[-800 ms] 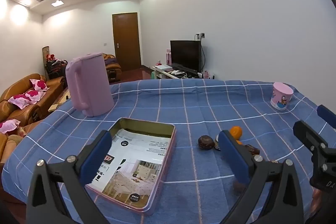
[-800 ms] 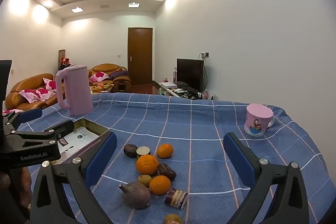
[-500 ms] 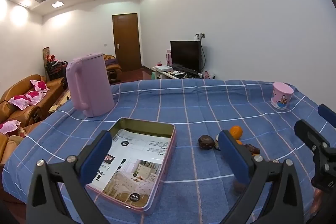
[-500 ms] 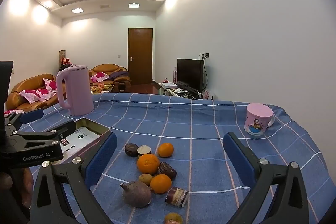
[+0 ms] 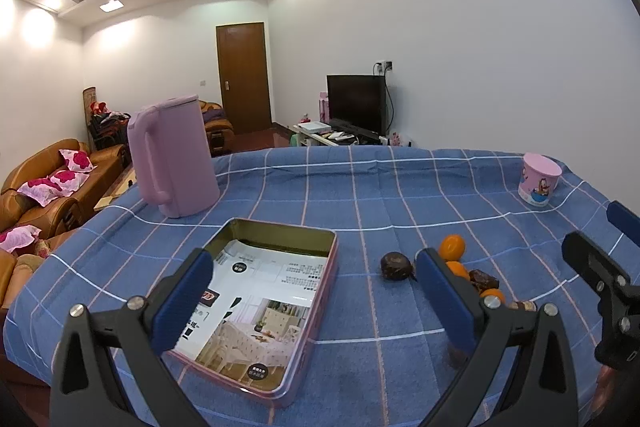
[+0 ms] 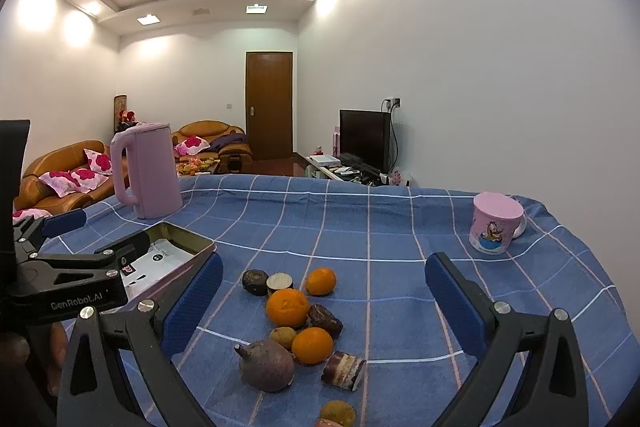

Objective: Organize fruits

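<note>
A pile of fruit lies on the blue checked cloth: three oranges point(image 6: 288, 307), a dark round fruit point(image 6: 255, 281), a halved one point(image 6: 279, 281), a big purple fruit with a stem point(image 6: 266, 365) and several small brown pieces. My right gripper point(image 6: 324, 263) hangs open above and just short of the pile, nothing between its fingers. An open metal tin point(image 5: 280, 227) with printed paper inside lies left of the fruit. My left gripper point(image 5: 310, 263) stands open over the tin's near end, holding nothing. From the left wrist view, the dark fruit point(image 5: 395, 265) and one orange point(image 5: 452, 246) show; the right finger hides the rest.
A tall pink kettle point(image 5: 172, 159) stands behind the tin at the back left. A pink cartoon mug point(image 6: 496, 223) stands near the far right edge. The cloth-covered table point(image 6: 360, 211) drops off at the right and left; sofas and a television lie beyond.
</note>
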Available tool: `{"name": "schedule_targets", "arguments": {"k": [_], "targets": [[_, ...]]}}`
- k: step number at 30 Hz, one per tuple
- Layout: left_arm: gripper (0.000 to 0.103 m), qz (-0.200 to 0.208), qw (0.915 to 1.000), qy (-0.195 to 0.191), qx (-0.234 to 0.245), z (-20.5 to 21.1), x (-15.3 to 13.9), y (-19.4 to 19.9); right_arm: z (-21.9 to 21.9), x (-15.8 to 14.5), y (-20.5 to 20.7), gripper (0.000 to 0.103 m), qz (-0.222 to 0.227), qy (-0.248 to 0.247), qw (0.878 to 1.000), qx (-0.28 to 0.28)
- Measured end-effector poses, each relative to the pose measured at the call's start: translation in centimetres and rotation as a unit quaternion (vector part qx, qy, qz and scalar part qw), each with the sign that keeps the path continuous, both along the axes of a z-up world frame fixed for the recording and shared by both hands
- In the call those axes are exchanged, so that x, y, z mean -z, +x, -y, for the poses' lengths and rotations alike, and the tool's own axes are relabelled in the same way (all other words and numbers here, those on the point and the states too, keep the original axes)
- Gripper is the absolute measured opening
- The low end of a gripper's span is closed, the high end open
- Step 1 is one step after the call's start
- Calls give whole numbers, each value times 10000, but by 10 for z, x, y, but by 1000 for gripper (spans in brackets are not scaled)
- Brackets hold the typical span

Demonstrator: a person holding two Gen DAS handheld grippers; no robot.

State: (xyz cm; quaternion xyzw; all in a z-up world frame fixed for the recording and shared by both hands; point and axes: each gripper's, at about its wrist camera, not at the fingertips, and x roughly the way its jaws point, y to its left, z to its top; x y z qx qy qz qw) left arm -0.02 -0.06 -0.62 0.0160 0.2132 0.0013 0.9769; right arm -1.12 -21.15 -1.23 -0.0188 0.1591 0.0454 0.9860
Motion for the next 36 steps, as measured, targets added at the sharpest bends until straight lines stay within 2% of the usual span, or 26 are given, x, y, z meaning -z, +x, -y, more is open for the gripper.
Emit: {"name": "schedule_targets", "arguments": {"k": [36], "targets": [[103, -1, 10000, 8, -10, -4, 3, -2, -4, 9, -2, 102, -72, 10, 10000, -35]]}}
